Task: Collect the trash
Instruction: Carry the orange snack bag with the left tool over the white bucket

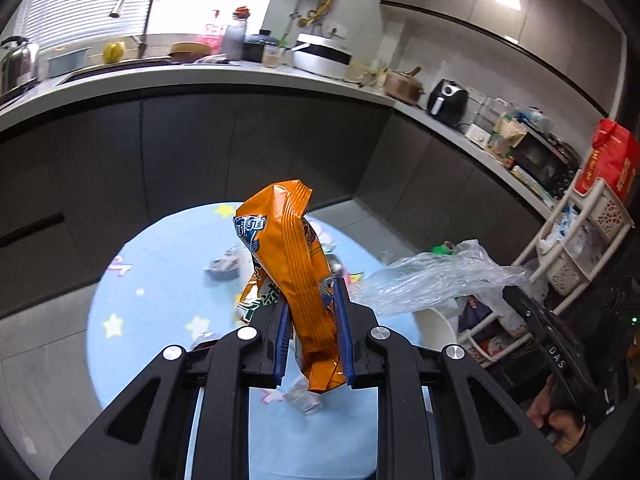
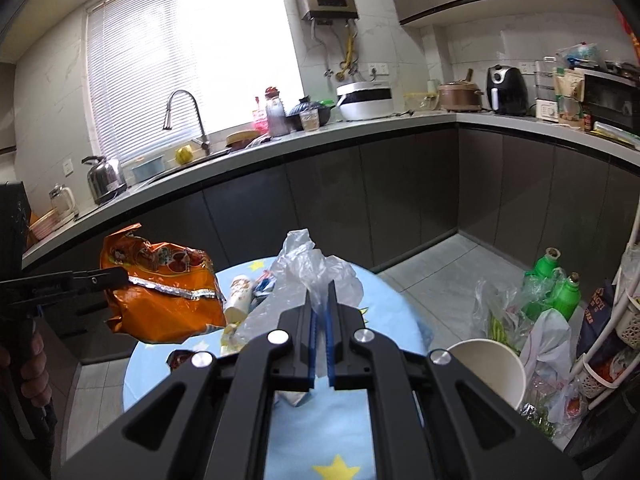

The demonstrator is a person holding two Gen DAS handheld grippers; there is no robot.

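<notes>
My left gripper (image 1: 312, 300) is shut on an orange snack bag (image 1: 288, 248), which stands up between the blue pads above the round table (image 1: 160, 280). In the right wrist view the same orange bag (image 2: 168, 292) hangs at the left, clamped by the left gripper (image 2: 120, 276). The right gripper (image 2: 320, 292) is shut on a crumpled clear plastic bag (image 2: 316, 268); this plastic bag (image 1: 432, 276) also shows at the right of the left wrist view. More litter lies on the blue star cloth (image 2: 392, 312): a paper cup (image 2: 240, 296) and small wrappers (image 1: 224, 266).
A white bin (image 2: 486, 364) stands open on the floor right of the table. Beyond it are green bottles (image 2: 548, 280), plastic bags and a white basket rack (image 2: 624, 320). A cluttered kitchen counter (image 2: 360, 132) over dark cabinets runs along the back and right.
</notes>
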